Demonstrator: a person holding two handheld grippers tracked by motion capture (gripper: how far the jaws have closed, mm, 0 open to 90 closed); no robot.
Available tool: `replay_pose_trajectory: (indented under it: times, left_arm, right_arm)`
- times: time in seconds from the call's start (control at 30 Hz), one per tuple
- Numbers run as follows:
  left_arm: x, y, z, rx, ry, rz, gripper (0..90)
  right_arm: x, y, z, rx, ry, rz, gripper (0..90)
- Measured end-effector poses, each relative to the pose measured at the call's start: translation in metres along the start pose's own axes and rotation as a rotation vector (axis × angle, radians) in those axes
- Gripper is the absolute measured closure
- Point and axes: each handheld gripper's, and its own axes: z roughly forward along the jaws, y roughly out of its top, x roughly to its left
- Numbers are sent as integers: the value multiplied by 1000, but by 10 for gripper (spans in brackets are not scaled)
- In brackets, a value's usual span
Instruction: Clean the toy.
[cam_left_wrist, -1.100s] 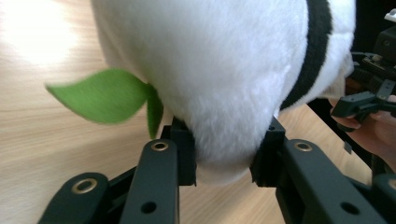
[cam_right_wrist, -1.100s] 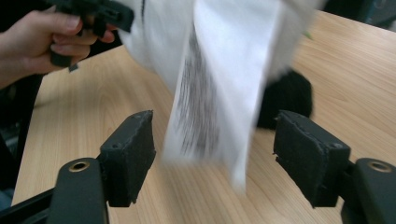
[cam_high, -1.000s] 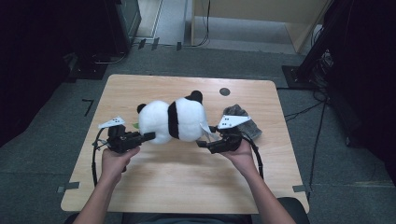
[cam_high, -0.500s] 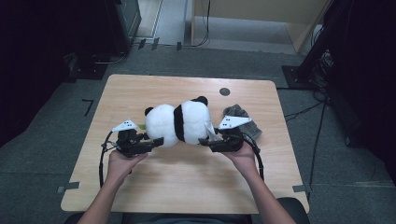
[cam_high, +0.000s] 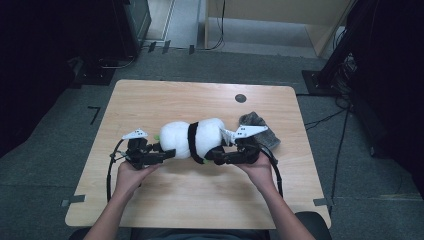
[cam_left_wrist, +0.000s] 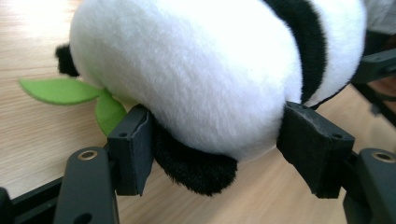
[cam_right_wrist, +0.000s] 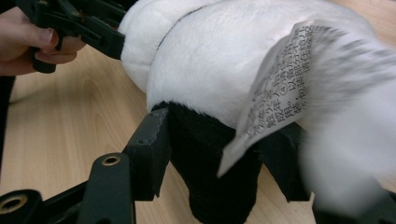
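one panda plush (cam_high: 192, 139) between two claws

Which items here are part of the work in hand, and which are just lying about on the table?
In use:
- panda, lying on the table
- left claw, jaws around one end
- right claw, jaws around a black limb

Lying about:
- grey cloth, behind the right claw
- dark round spot near the table's far edge

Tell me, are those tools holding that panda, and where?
The right hand-held gripper clamps the plush panda by a black limb. The left hand-held gripper has just been opening its jaws around the white end; any grip cannot be told.
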Motion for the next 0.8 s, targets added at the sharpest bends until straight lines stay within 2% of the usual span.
replay_pose_trajectory:
  times: [0.03, 0.07, 0.13, 0.3, 0.43, 0.53, 0.8]
  left_arm:
    - [0, 0, 0, 0, 0, 0, 301]
    - [2, -3, 5, 25, 20, 12, 300]
    - [2, -6, 7, 9, 22, 21, 295]
    - [2, -7, 6, 11, 29, 29, 291]
    - [-2, -7, 4, 16, 59, 74, 284]
    - [-5, -4, 1, 28, 76, 109, 285]
    - [-5, 3, -15, -50, 74, 104, 300]
  right_arm:
    - [0, 0, 1, 7, -6, 1, 438]
    - [-1, -2, 4, 20, -11, 2, 438]
    - [-2, -3, 6, 27, -16, 6, 438]
    - [-4, -5, 5, 27, -26, 8, 425]
    - [-5, -4, -2, 13, -63, -7, 405]
    - [-9, -3, -9, -18, -78, 11, 404]
    - [-18, -2, -21, -52, -118, 19, 403]
